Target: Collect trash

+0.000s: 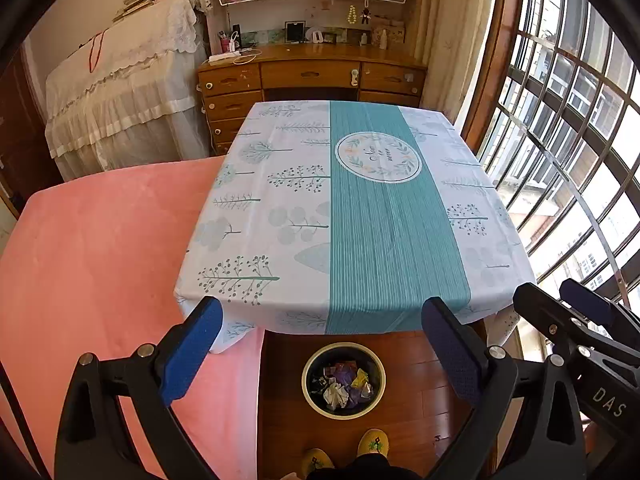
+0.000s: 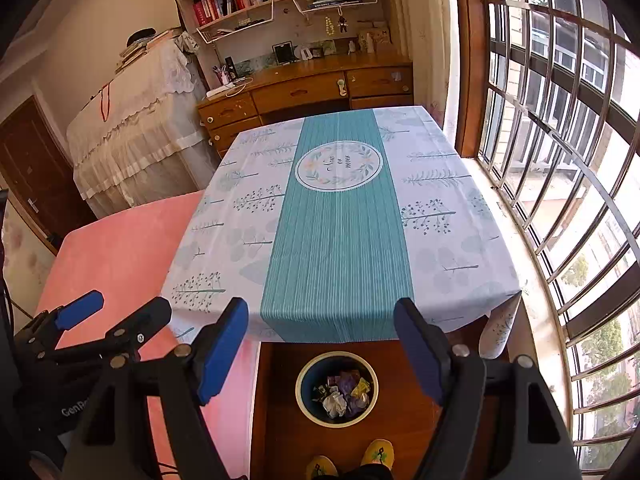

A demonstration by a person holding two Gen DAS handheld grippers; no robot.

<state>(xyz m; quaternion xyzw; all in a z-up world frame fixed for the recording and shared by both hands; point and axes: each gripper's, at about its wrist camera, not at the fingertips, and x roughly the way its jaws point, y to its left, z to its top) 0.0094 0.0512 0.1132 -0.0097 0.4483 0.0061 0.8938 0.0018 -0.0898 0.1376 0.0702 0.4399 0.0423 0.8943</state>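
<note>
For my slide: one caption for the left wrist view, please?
Open left gripper above trash-filled bin beside the cloth-covered table.

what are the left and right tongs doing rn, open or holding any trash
Left tongs: open, holding nothing.
Right tongs: open, holding nothing; crumpled wrappers already lie in the trash bin.

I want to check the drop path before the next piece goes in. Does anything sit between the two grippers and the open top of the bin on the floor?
Nothing visible does. The bin stands uncovered on the wood floor just past the table edge, below the open left gripper and right gripper. Crumpled trash already lies inside.
</note>
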